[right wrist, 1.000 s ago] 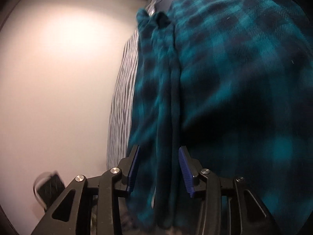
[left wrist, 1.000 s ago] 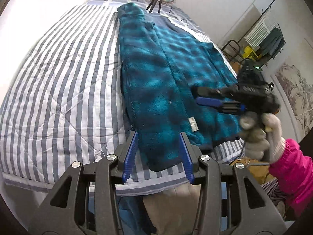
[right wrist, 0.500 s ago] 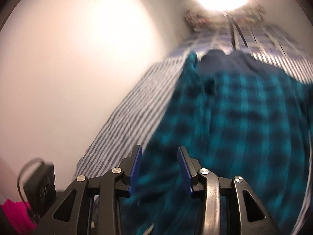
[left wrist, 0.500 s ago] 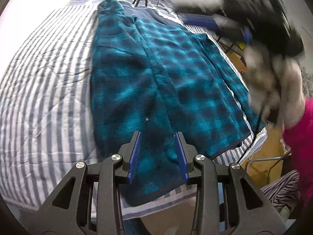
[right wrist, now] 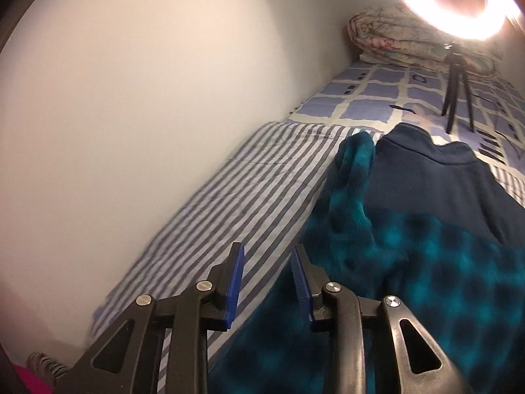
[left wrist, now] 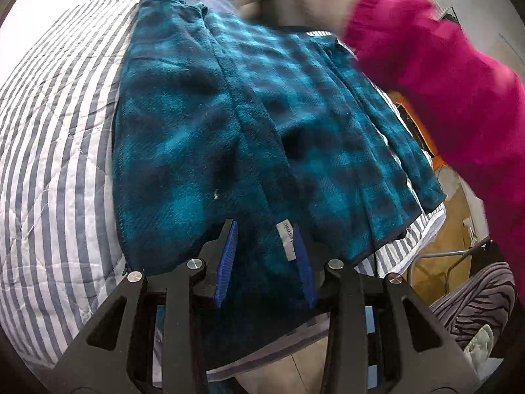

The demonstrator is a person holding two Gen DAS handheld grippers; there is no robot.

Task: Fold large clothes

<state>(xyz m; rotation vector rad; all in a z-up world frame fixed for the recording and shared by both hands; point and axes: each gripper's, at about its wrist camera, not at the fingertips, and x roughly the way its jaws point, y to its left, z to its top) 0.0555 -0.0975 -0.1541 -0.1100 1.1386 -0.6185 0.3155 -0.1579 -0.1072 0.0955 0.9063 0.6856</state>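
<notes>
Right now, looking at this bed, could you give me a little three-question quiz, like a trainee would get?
1. True or false: the teal plaid fleece jacket lies spread on the striped quilt.
2. Which stands on the bed beyond the jacket's collar: A) a small black tripod, B) a chair, C) a suitcase?
3. Fill in: the white label near the jacket's hem shows between the blue fingers of the ____ gripper.

Key: 1 true; 2 A; 3 left.
</notes>
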